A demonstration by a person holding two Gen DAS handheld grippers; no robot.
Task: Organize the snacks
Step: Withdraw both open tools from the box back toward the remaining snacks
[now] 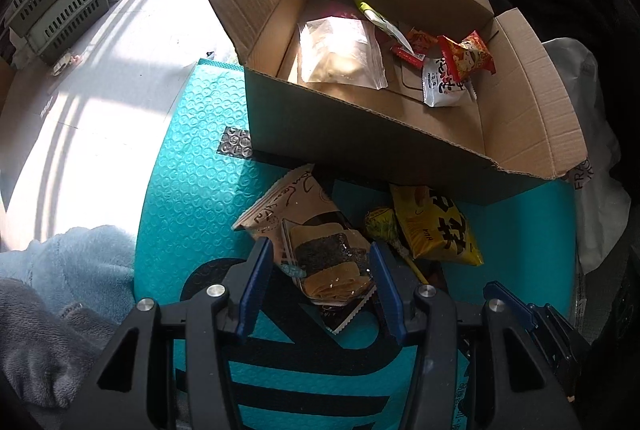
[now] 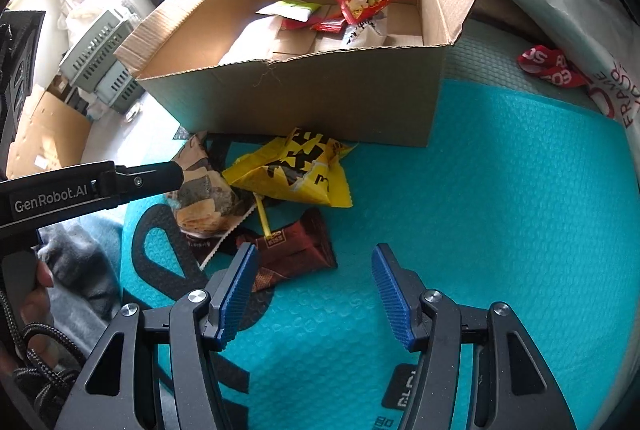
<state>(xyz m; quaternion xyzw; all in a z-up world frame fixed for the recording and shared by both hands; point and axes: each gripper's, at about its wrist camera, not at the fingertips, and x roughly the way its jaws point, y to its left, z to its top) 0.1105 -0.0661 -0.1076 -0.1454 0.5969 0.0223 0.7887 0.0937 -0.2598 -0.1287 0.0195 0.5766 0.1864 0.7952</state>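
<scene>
The left gripper [image 1: 320,266] has its fingers apart around the seaweed snack pack [image 1: 320,254]; the right gripper [image 2: 312,294] is spread over bare teal mat [image 2: 500,209]; snacks lie against the cardboard box [image 2: 320,101] front wall; the brown packet [image 2: 296,250] reads "KISS".

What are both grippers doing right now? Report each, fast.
Left gripper: open, jaws straddling the clear-windowed seaweed roll snack packet, not clamped.
Right gripper: open, empty, over the teal bubble-textured mat.
</scene>
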